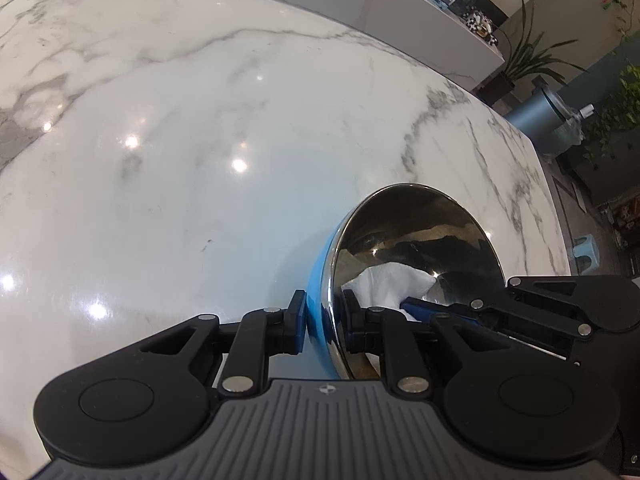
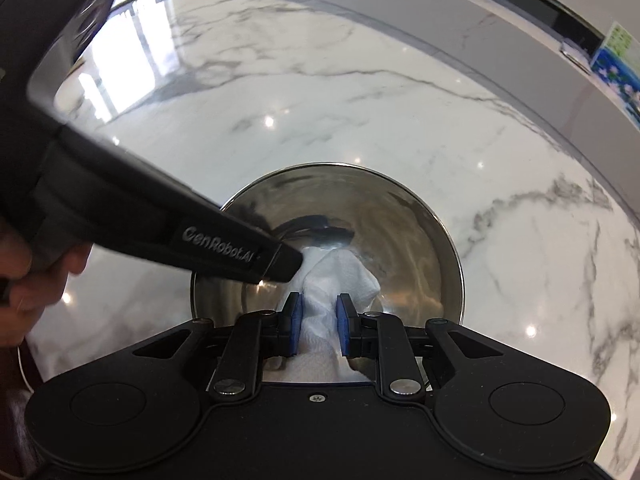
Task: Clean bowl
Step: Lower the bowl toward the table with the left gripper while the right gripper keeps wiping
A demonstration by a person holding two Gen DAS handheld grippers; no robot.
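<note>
A steel bowl (image 1: 420,236) with a light blue outside sits on the white marble table (image 1: 200,140). My left gripper (image 1: 324,316) is shut on the bowl's near rim, one pad outside on the blue wall, one inside. My right gripper (image 2: 319,322) is shut on a white crumpled cloth (image 2: 340,276) and holds it down inside the bowl (image 2: 400,232). The cloth (image 1: 392,280) and the right gripper's blue fingertips (image 1: 416,306) also show in the left wrist view. The left gripper's black body (image 2: 160,224) crosses the bowl's left rim in the right wrist view.
A grey ledge (image 1: 420,12) with boxes and jars runs behind the table. Plants (image 1: 528,56) and a grey bin (image 1: 548,112) stand beyond the table's right end. A hand (image 2: 36,280) holds the left gripper at the left.
</note>
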